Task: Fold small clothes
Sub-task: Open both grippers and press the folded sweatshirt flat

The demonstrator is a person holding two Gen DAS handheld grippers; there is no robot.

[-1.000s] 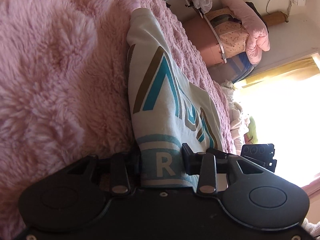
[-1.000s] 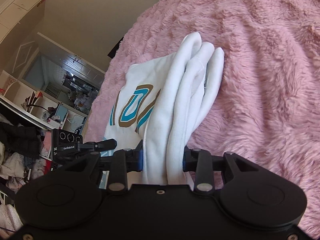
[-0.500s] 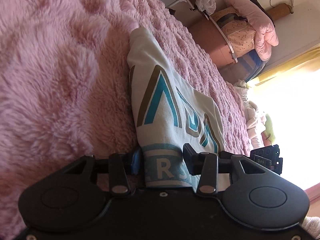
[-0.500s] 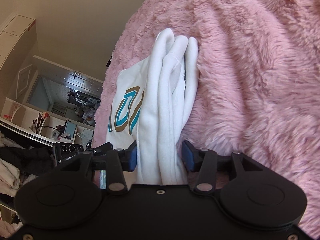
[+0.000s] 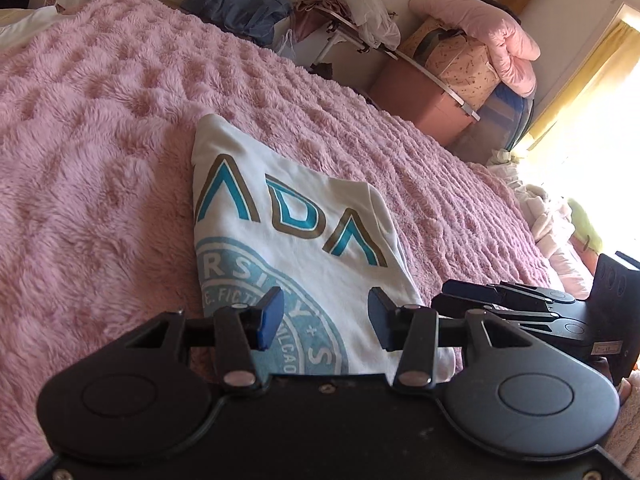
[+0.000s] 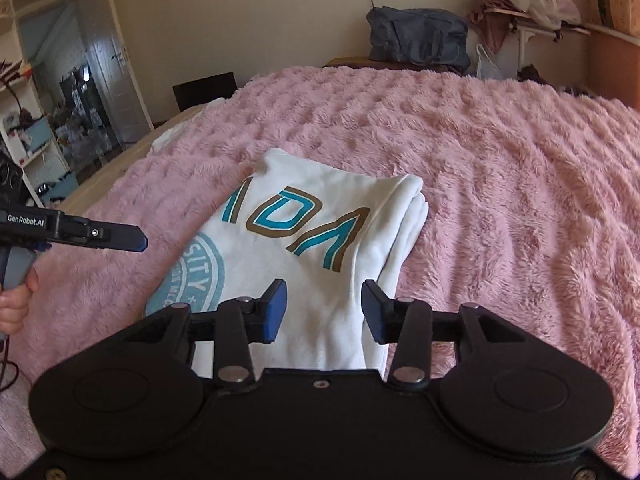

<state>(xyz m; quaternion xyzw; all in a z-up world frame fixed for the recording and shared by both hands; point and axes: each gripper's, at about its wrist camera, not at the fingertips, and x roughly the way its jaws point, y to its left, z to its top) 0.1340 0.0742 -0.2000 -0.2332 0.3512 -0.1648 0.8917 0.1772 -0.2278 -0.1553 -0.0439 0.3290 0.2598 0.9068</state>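
Blanket: pink fluffy blanket [image 6: 500, 168] covers the whole bed and is the landmark here; the room's clutter sits beyond its far edge.
Garment: white printed top [image 5: 288, 240] lies folded flat on the blanket, near its middle, teal and brown lettering facing up; the stacked fold edges show along its right side in the right wrist view.
Left gripper: left gripper [image 5: 322, 320] hangs above the near end of the top, over the blanket; its jaws have just been opening and now stand apart with nothing pinched, the cloth lying below them, not pressed.
Right gripper: right gripper [image 6: 323, 310] is likewise lifted off the blanket over the top's near edge; its jaws have just been closing a little, yet stand clear of the cloth, gripping nothing.
Change: half a second ago both claws clamped the folded bundle; now both are let go and raised, and the top lies on the blanket.
Meaning: this fold looks finished and released; probably this piece is done, or one last smoothing remains.
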